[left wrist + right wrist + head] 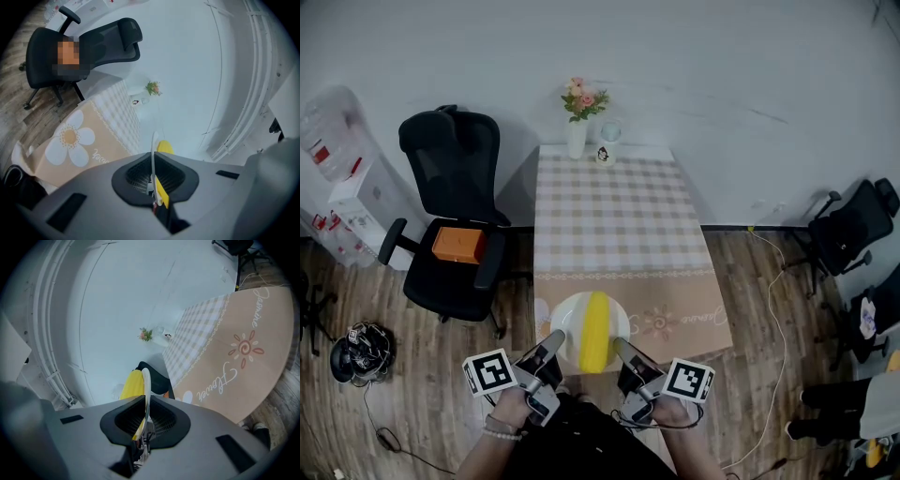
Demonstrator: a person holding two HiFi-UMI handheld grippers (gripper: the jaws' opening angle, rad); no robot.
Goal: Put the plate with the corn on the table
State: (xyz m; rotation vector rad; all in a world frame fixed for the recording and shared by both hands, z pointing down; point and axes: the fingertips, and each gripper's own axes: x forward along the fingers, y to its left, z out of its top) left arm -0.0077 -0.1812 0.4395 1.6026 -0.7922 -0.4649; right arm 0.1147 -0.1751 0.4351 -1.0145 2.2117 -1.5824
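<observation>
Holding a round white plate (565, 319) by its rim from both sides: the left gripper (549, 343) has its fingers clamped on one edge and the right gripper (622, 349) has its fingers clamped on the opposite edge. Both gripper views show the thin rim edge-on, pinched between the dark pads. A long yellow corn cob (596, 333) lies loose on the plate between the two pairs of fingers, its length pointing away from them. The plate sits over the near edge of the surface (614, 211), a table under a checked and tan cloth stretching ahead of the fingertips; contact with the cloth cannot be told. Risks, as judged: the cob is round and unrestrained, so one hand dropping lower than the other would likely roll it toward that side's fingers and over the rim. The grip is on a thin smooth rim only, so uneven pull could slip one edge free. Releasing here, so close to the fingers, may leave the plate overhanging; dragging it forward could bunch the cloth.
</observation>
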